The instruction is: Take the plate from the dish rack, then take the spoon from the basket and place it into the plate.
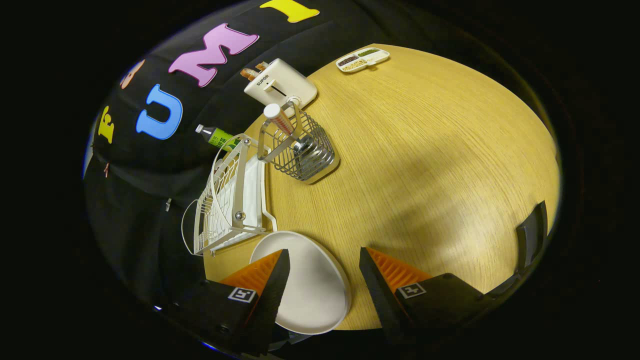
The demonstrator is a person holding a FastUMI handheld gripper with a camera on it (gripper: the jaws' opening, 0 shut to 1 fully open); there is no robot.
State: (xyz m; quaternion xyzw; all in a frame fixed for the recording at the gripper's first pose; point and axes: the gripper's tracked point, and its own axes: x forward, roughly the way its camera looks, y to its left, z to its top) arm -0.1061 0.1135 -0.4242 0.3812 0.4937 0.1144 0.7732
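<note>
**Plate on the table, spoon in the basket**

Your gripper [324, 272] hangs over the wooden table [440, 165] with its jaws spread wide and nothing held between them. The white plate [312, 290] lies flat on the table between the jaws, nearer the left one; that jaw's dark edge covers part of the plate's near rim, and you cannot tell whether it touches. The right jaw stands clear of the plate, over bare wood.

Just ahead of the left jaw, beside the plate's far rim, stands the white wire rack [227, 200], at the table's edge. Beyond the rack, further ahead of the jaws, sits the wire basket [302, 150]. The spoon [281, 120] stands tilted inside it, its white handle rising above the basket's rim, its lower end down among the wires.

Behind the rack a bottle [216, 136] with a green label lies at a slant against the black cloth. Further on, beyond the basket, a white toaster [280, 86] holds two slices of bread in its slots. Far ahead of the jaws, near the table's far edge, rests a small white tray [363, 59] with three compartments of dark and pale contents, too small to tell apart.

A broad shadow falls across the wood ahead of the right jaw.
</note>
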